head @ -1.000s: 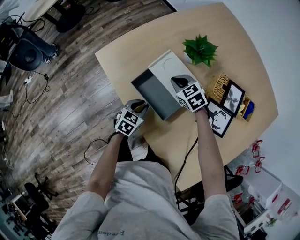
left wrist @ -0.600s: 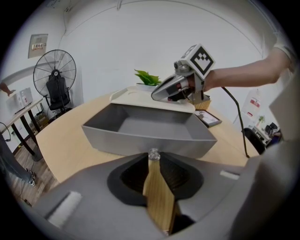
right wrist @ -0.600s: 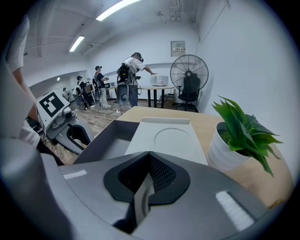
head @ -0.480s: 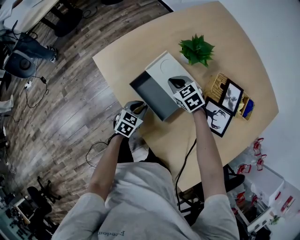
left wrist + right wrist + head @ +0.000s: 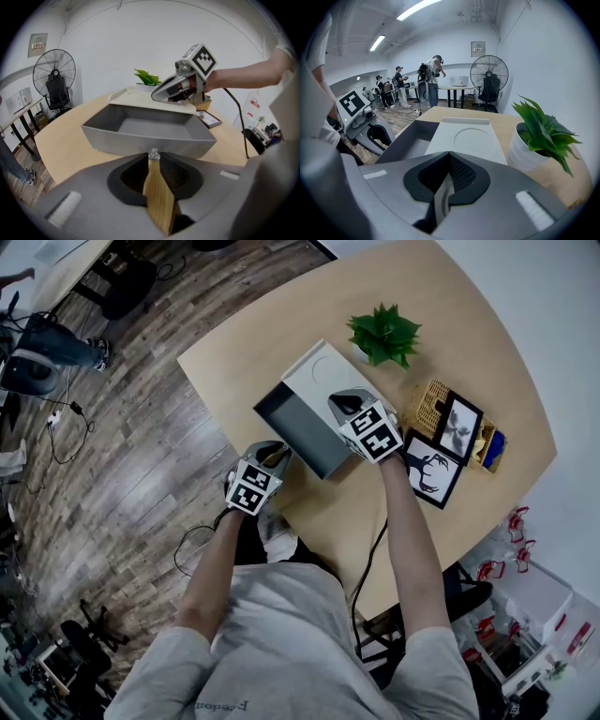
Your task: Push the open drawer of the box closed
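Drawer (image 5: 298, 430) juts open from box (image 5: 317, 373); left hand-held gripper (image 5: 273, 455), closed, faces it; right hand-held gripper (image 5: 341, 403), closed, over box.

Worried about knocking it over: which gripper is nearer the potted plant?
Right. The right gripper is over the white box, just short of the plant; the left gripper sits beyond the open drawer, at the table edge.

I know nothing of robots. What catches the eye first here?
A white box sits on a wooden table, its grey drawer open and empty. Two hand-held grippers bear marker cubes: the right gripper over the box's top, the left gripper facing the drawer's front. A potted plant stands beside the box.
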A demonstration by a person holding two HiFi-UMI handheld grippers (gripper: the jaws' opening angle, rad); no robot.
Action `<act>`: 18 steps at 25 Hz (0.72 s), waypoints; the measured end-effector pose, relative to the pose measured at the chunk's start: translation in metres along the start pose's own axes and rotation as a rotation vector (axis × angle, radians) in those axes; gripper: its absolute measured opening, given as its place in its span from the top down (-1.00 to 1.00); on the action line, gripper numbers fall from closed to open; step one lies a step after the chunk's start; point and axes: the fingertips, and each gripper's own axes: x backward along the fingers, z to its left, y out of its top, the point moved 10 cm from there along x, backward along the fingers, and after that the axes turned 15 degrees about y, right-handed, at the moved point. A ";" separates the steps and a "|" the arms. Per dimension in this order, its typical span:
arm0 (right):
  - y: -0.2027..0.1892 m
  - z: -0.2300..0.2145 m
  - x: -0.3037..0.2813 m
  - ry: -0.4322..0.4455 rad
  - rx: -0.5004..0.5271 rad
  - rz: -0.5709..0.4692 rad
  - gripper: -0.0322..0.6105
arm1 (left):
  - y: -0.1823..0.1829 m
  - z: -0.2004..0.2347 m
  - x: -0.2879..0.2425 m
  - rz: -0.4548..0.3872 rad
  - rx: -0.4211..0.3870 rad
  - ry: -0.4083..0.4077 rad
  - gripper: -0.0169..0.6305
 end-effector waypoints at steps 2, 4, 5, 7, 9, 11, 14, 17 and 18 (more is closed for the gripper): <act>0.000 0.000 -0.001 -0.001 0.001 0.004 0.89 | 0.000 0.001 0.000 0.001 -0.001 0.001 0.54; -0.001 0.000 -0.001 -0.003 0.000 0.008 0.89 | 0.001 0.001 -0.001 0.003 -0.001 0.002 0.54; -0.001 0.000 -0.001 -0.001 -0.002 0.007 0.89 | 0.001 0.000 -0.001 0.004 0.001 0.001 0.54; 0.000 0.001 0.000 0.005 -0.006 0.000 0.89 | 0.002 -0.002 -0.002 0.006 0.008 0.000 0.54; 0.001 0.002 0.001 0.008 -0.005 -0.002 0.89 | 0.001 -0.001 -0.004 0.004 0.000 0.004 0.54; 0.002 0.002 0.000 0.009 -0.002 -0.003 0.89 | -0.002 0.002 -0.006 0.003 -0.020 0.011 0.54; -0.001 0.002 -0.001 0.011 -0.007 -0.006 0.89 | -0.002 0.002 -0.007 0.007 -0.032 0.013 0.54; -0.004 0.003 -0.003 0.012 -0.014 -0.007 0.89 | 0.001 0.001 -0.007 0.009 -0.032 0.010 0.54; -0.003 0.004 -0.002 0.011 -0.011 -0.007 0.89 | 0.002 0.000 -0.007 0.009 -0.032 0.009 0.54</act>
